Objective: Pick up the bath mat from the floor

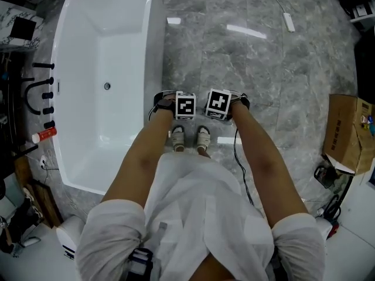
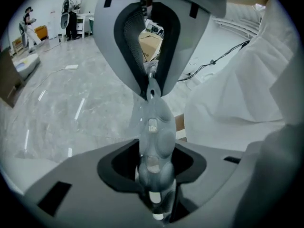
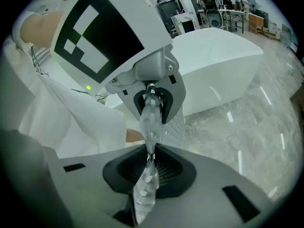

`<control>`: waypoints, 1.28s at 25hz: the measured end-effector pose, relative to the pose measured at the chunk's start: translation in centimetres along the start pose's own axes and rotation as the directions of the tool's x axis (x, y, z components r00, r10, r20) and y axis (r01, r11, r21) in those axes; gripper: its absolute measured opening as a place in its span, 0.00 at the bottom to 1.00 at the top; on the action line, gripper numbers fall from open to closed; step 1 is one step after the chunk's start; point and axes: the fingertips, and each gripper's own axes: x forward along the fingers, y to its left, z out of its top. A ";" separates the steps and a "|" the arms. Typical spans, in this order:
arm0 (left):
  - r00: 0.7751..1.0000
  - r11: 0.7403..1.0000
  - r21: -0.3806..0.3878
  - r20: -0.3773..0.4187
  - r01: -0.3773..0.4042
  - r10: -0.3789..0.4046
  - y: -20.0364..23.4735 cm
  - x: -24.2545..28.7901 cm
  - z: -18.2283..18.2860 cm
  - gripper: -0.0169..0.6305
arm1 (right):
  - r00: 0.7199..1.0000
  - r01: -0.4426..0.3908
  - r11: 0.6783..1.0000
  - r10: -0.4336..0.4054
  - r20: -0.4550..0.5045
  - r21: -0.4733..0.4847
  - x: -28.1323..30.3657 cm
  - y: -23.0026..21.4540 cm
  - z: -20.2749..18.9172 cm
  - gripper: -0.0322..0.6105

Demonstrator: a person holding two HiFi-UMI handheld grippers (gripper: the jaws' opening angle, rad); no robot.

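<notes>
A white bathtub (image 1: 117, 51) stands on the left of the grey marble floor (image 1: 263, 69), with black taps (image 1: 41, 92) and a red-capped bottle (image 1: 44, 135) along its far-left rim. A cardboard box (image 1: 348, 133) sits well apart on the right, and a white power strip (image 1: 289, 22) lies far off. The person's shoes (image 1: 190, 138) stand just right of the tub's near corner, directly beneath the two marker cubes. The left tongs (image 2: 154, 170) are partly closed and clench a bunched fold of the bath mat (image 2: 154, 127). The right tongs (image 3: 147, 167) are nearly closed and pinch a thinner edge of it. The two face each other closely. The mat is off the floor, hanging between them in front of the person's white garment (image 1: 193, 209). It is clear and soft, with rows of round suction bumps and a gridded patch.
</notes>
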 end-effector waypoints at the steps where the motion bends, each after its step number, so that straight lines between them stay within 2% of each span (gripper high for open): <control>1: 1.000 1.000 0.001 -0.019 -0.006 0.006 -0.2 0.2 -0.3 0.25 | 1.000 -0.002 1.000 0.002 0.003 -0.003 -0.2 0.2 0.0 0.15; 3: 0.999 1.000 0.006 -0.050 -0.019 0.019 -0.6 -0.1 -0.6 0.13 | 1.000 -0.001 1.000 0.002 0.004 -0.012 -0.7 0.6 0.2 0.15; 5: 0.998 0.999 0.011 -0.061 -0.034 0.035 -0.7 -0.8 -0.5 0.07 | 1.000 0.003 1.000 -0.002 0.007 -0.015 -1.3 0.9 0.3 0.16; 11: 0.993 0.996 -0.044 -0.088 -0.083 0.079 -1.4 -3.0 0.0 0.07 | 0.997 0.047 0.999 -0.046 0.063 -0.005 -3.1 1.6 0.5 0.22; 14: 0.989 0.985 -0.118 -0.091 -0.126 0.116 -1.1 -4.5 0.0 0.07 | 0.986 0.113 0.993 -0.114 0.119 0.016 -5.0 1.1 1.0 0.26; 17: 0.984 0.963 -0.207 -0.072 -0.172 0.160 -0.3 -5.5 -0.2 0.07 | 0.966 0.169 0.983 -0.181 0.182 0.077 -7.3 0.2 1.2 0.31; 20: 0.978 0.921 -0.328 -0.057 -0.209 0.201 0.0 -6.9 -0.8 0.06 | 0.937 0.231 0.957 -0.267 0.227 0.173 -9.7 -0.9 0.7 0.31; 22: 0.971 0.887 -0.399 -0.045 -0.232 0.234 0.1 -8.1 -1.1 0.06 | 0.905 0.258 0.930 -0.328 0.272 0.262 -11.1 -1.7 0.4 0.31; 24: 0.964 0.862 -0.447 -0.010 -0.241 0.264 0.3 -8.6 -0.7 0.06 | 0.863 0.264 0.889 -0.391 0.321 0.373 -12.3 -2.4 0.0 0.31; 27: 0.971 0.819 -0.556 0.079 -0.145 0.226 -1.4 -8.6 0.5 0.06 | 0.788 0.266 0.803 -0.500 0.360 0.533 -14.0 -3.4 -0.9 0.27; 28: 0.964 0.797 -0.581 0.077 -0.165 0.255 -1.2 -8.9 0.2 0.06 | 0.766 0.262 0.774 -0.530 0.364 0.576 -14.4 -3.5 -1.3 0.26; 29: 0.948 0.771 -0.598 0.056 -0.218 0.312 -0.4 -9.5 -0.5 0.06 | 0.749 0.256 0.749 -0.553 0.364 0.611 -14.7 -3.5 -1.6 0.26; 30: 0.931 0.741 -0.618 0.037 -0.265 0.364 0.3 -10.1 -1.1 0.07 | 0.738 0.251 0.728 -0.571 0.361 0.638 -14.8 -3.4 -1.9 0.26; 32: 0.907 0.676 -0.679 0.037 -0.285 0.420 0.7 -11.1 -1.9 0.06 | 0.727 0.241 0.697 -0.590 0.350 0.675 -14.5 -3.0 -2.4 0.26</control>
